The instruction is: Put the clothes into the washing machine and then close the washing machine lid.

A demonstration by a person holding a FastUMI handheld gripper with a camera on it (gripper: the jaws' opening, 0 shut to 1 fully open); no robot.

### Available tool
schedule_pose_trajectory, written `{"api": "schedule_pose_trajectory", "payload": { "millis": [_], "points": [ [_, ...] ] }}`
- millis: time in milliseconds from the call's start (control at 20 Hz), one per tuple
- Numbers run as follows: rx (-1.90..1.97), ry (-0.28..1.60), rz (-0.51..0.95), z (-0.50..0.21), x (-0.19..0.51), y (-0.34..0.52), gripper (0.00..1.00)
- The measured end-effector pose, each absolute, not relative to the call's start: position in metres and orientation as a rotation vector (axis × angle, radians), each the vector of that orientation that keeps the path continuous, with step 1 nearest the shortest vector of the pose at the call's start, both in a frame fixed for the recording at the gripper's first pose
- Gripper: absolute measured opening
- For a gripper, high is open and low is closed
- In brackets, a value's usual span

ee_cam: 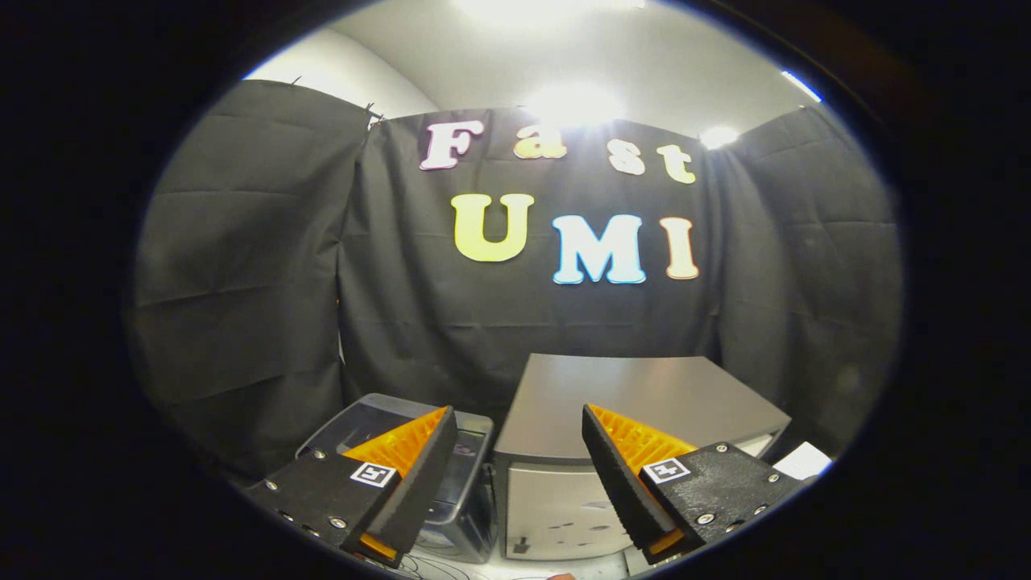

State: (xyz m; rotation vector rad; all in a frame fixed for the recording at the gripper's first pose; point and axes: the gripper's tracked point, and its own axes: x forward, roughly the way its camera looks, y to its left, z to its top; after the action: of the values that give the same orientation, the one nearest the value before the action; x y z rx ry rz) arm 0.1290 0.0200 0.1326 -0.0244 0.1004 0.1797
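My gripper (517,411) is open, its two fingers spread wide with nothing between them. Below and beyond the left finger (403,459) stands a small washing machine (463,499) with a dark see-through lid (378,411); the lid looks to lie flat, but the finger hides much of it. I cannot see inside the machine.
A grey box-like cabinet (636,391) with a flat top stands right of the washing machine, just ahead of the right finger (628,459). A white flat object (805,461) lies at its right side. Black cloth walls close the booth behind and on both sides.
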Motion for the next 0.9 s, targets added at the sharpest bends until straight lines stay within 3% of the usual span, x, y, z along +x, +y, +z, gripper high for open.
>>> {"api": "schedule_pose_trajectory", "payload": {
  "millis": [500, 900],
  "points": [
    [0.012, 0.088, 0.027, 0.123, 0.066, -0.106, 0.96],
    [0.048, 0.089, -0.01, 0.109, 0.028, -0.141, 0.96]
  ]
}}
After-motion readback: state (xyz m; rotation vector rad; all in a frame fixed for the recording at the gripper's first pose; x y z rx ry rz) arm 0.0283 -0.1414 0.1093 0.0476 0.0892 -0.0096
